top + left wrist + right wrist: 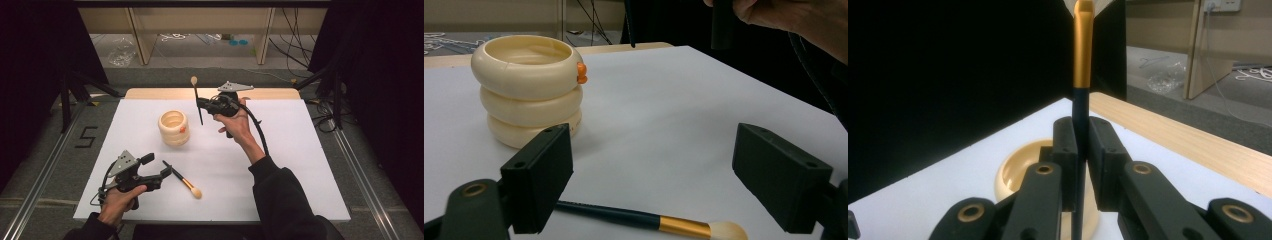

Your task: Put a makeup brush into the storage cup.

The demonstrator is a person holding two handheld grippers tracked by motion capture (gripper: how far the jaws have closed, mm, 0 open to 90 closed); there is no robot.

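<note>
Held brush: dark handle clamped between the clenched jaws of the right gripper, upright, bristle head above the jaws, handle tip hanging below them. Gold ferrule plain in the right gripper view, straight up from the pinch.

Holder: cream, three stacked rings, small orange tab on the top ring, mouth open upward. Below and to one side of the right jaws; not yet under the handle tip.

Second brush: flat on the white desk, just ahead of the left gripper, between and slightly beyond its released jaws, nothing gripped there.

Risks, as judged: handle tip catching the holder's rim on the way over, caused by too low a carry, tipping or shoving the light holder. Brush swivelling in the narrow pinch, caused by its top-heavy head. Early release outside the mouth, brush dropping to the desk.
</note>
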